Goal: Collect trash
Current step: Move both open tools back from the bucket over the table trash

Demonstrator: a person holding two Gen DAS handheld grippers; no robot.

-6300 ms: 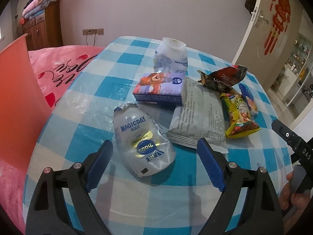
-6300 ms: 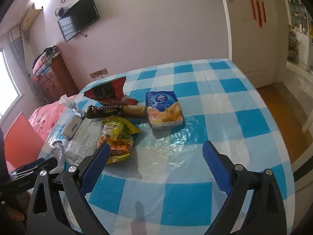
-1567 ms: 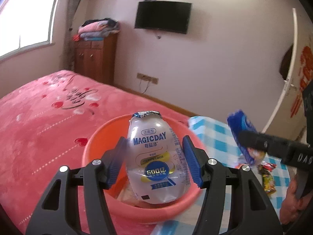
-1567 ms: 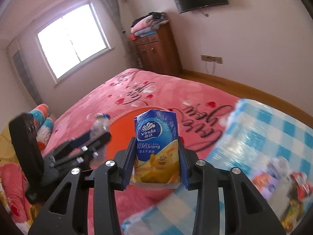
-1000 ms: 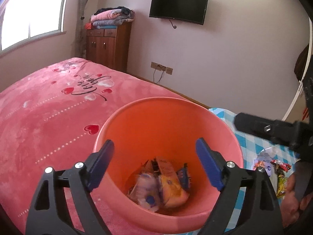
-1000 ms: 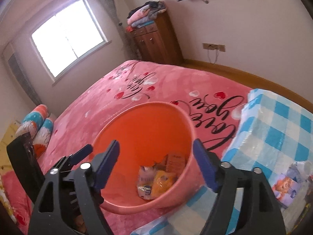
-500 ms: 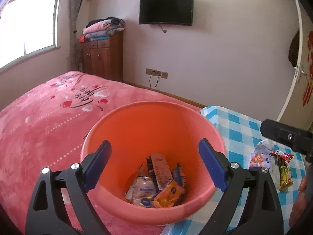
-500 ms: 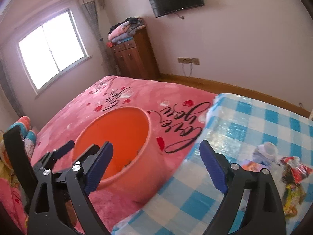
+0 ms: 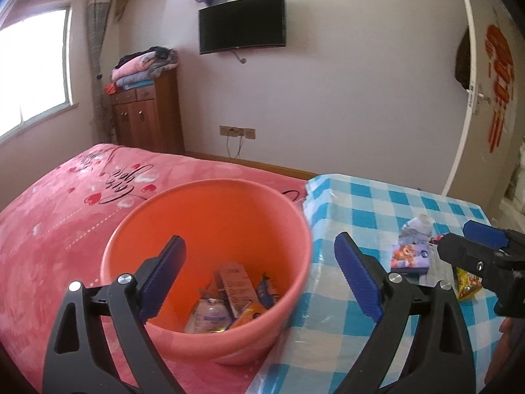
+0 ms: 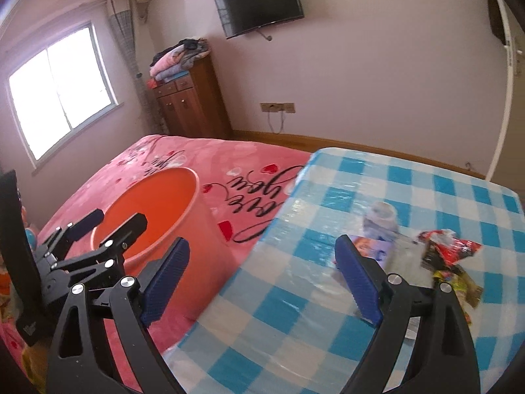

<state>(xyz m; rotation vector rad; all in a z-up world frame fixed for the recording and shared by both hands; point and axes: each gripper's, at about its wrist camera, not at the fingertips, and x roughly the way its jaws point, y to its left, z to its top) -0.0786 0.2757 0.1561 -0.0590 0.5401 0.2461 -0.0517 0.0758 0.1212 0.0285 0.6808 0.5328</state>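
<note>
An orange bucket [image 9: 203,197] stands on the pink bed beside the checked table; it also shows in the right wrist view [image 10: 183,216]. Inside lie a white Magicday pouch [image 9: 210,317], a yellow tissue pack [image 9: 247,312] and other wrappers. My left gripper [image 9: 259,279] is open and empty above the bucket's near rim. My right gripper [image 10: 261,277] is open and empty over the table's left edge. On the table lie a purple cartoon tissue pack [image 9: 410,256], a white pouch [image 10: 380,218], a red wrapper [image 10: 449,248] and a yellow wrapper [image 9: 467,284].
The blue-checked table [image 10: 328,328] has a shiny plastic cover. The pink bed [image 9: 65,197] fills the left. A wooden cabinet [image 9: 147,115] and a wall TV [image 9: 242,23] are at the back. A white door [image 9: 475,98] stands at the right.
Both grippers let their packs fall into the bucket and stand open and empty. Over the last half second both have swung right, from the bucket toward the table.
</note>
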